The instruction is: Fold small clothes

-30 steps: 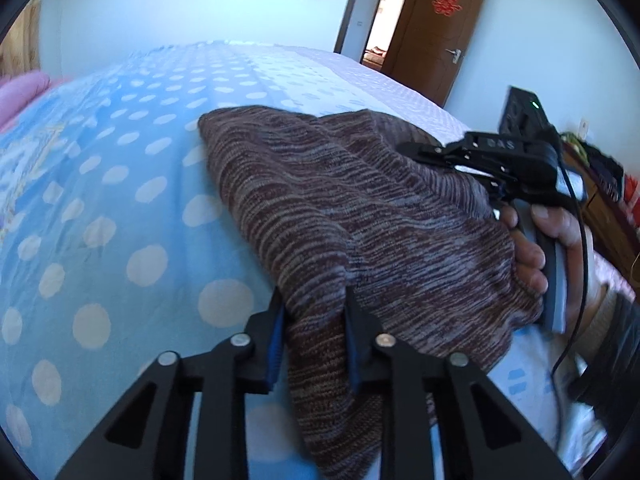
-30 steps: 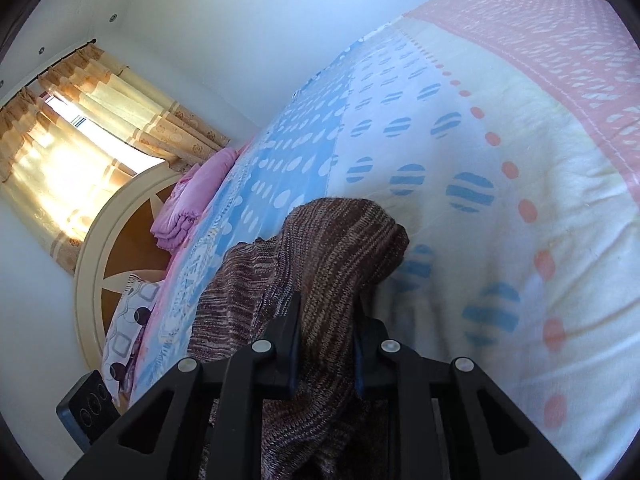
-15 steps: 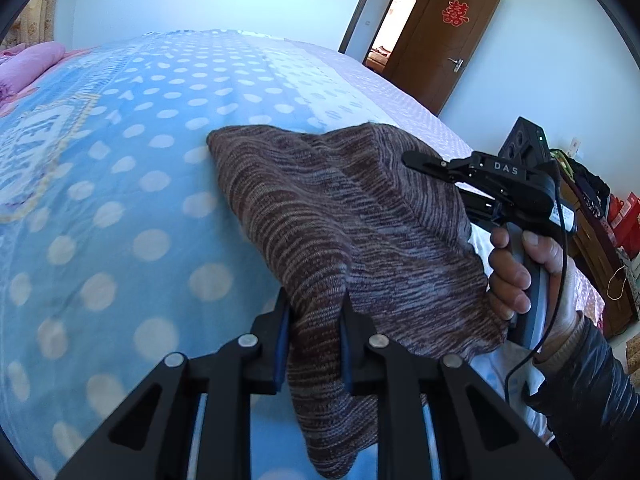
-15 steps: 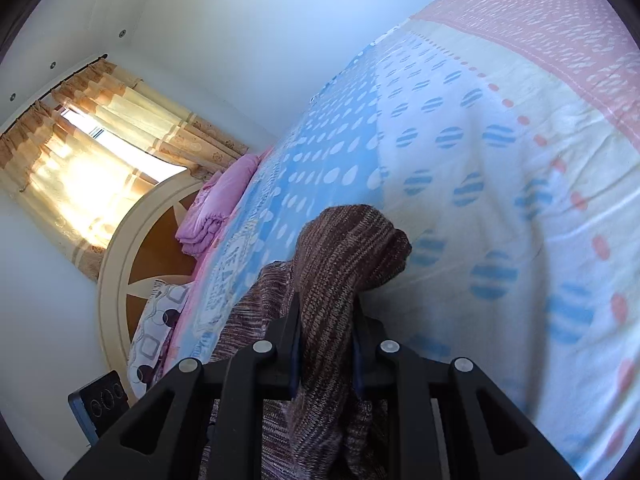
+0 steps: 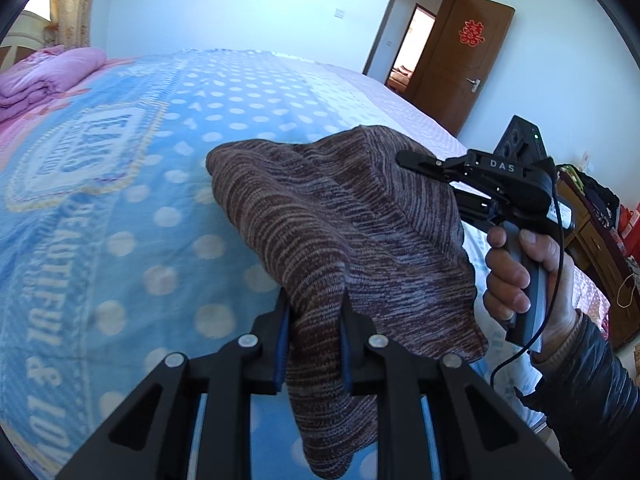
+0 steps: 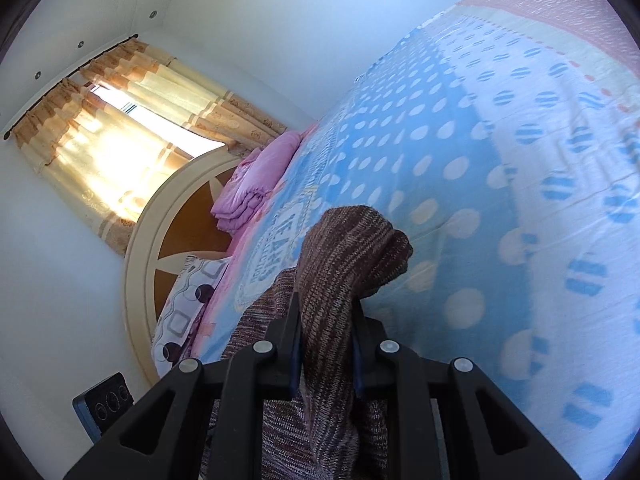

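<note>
The knit garment [image 5: 344, 216] hangs above the bedspread [image 5: 120, 208], one edge clenched in your left gripper [image 5: 314, 344], another in your right gripper [image 6: 326, 344]. You appear mid-fold, carrying it. Next, lower both grips evenly so it lands flat. Its long axis seems to stretch between your grippers; folds hide which end leads.

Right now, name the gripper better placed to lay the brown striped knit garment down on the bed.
Left gripper: low over bare blue dotted bedspread, shut on the brown striped knit garment. Right gripper holds its corner higher.
</note>
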The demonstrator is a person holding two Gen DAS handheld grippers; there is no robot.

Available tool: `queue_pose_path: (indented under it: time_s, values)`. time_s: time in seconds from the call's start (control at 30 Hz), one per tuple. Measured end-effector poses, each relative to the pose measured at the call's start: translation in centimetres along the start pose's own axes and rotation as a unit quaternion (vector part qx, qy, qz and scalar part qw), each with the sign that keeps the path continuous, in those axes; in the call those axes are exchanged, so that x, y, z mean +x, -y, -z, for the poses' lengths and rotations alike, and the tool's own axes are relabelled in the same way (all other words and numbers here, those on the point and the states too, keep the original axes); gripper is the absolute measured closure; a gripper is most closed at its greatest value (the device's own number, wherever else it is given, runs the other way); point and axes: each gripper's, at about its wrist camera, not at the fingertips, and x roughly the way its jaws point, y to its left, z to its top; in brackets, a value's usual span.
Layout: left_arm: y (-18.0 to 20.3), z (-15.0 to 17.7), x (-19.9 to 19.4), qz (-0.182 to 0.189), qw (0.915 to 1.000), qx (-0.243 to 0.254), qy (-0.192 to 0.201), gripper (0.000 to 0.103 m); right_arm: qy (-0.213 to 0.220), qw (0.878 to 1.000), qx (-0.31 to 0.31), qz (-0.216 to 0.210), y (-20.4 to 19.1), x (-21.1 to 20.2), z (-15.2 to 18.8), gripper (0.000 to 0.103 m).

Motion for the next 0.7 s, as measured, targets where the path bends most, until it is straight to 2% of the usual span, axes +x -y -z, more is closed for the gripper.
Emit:
queue_pose_path:
  time_s: [0.23,0.7]
  values:
    - [-2.0,1.3,-2.1,-0.025,0.9996,-0.007,0.013,0.082,-0.019,1.0,-0.012,-0.019,-2.7,3.1,0.8,0.084]
    - [-6.5,2.3,-5.0,-0.05,0.9974,-0.034,0.04,0.082,-0.053,0.997,-0.032,-0.042,-7.4,8.4,1.7,0.084]
